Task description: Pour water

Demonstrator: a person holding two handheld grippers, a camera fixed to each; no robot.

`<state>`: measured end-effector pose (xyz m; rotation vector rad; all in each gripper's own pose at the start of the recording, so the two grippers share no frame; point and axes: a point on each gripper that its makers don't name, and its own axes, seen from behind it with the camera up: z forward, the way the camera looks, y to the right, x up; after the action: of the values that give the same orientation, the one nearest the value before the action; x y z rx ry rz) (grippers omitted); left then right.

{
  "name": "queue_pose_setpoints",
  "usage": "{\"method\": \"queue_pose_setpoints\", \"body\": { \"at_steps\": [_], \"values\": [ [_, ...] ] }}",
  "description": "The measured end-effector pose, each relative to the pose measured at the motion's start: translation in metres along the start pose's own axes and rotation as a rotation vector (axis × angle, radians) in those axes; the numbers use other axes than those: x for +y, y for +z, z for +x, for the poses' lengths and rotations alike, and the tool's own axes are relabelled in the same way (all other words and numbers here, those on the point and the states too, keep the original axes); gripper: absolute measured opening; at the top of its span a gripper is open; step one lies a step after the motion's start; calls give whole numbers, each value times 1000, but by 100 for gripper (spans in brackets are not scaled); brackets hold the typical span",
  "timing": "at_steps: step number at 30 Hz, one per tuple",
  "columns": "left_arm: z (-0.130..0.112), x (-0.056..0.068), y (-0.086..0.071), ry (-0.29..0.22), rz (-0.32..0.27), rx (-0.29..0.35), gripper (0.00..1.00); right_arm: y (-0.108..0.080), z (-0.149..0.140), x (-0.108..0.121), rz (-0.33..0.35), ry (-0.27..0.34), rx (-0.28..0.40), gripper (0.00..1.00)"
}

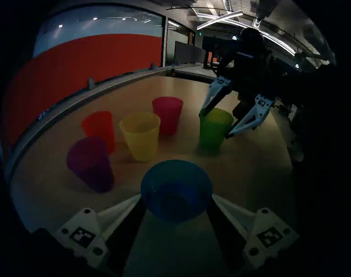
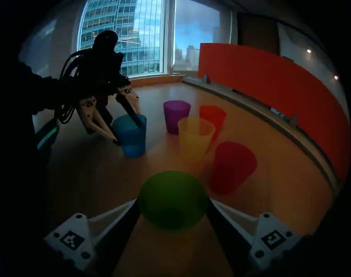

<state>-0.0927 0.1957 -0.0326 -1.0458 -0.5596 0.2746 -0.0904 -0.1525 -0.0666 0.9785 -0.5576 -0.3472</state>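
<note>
My left tongs (image 1: 176, 199) clasp the blue cup (image 1: 176, 187) at bottom centre of the left gripper view. My right tongs (image 2: 173, 203) clasp the green cup (image 2: 173, 196) at bottom centre of the right gripper view. Both cups stand on the table (image 1: 249, 166). I cannot tell whether either holds water. If I tilt too fast or miss the other rim, water likely hits the table. A loose grip could let a cup slip.

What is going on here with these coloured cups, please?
A person holds two grippers over a wooden table. The left gripper clasps a blue plastic cup, the right gripper a green plastic cup, both upright. A purple cup, an orange cup, a yellow cup and a red cup stand nearby. No pouring yet.
</note>
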Motion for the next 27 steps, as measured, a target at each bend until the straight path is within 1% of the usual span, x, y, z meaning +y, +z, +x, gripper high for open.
{"method": "queue_pose_setpoints", "body": {
  "at_steps": [1, 3, 9, 15, 21, 27],
  "values": [
    [0, 0, 0, 0, 0, 0, 84, 0, 0, 0, -1, -1, 0, 99],
    [0, 0, 0, 0, -1, -1, 84, 0, 0, 0, -3, -3, -1, 92],
    [0, 0, -1, -3, 0, 2, 84, -1, 1, -5, 8, 1, 3, 91],
    [3, 3, -5, -14, 3, 15, 84, -7, 9, -3, -13, 18, 30, 91],
    [18, 4, -13, -34, 22, 59, 84, -14, 25, -2, -31, 33, 71, 91],
    [42, -1, -26, -48, 58, 129, 84, -21, 44, -2, -47, 31, 120, 91]
  ]
}}
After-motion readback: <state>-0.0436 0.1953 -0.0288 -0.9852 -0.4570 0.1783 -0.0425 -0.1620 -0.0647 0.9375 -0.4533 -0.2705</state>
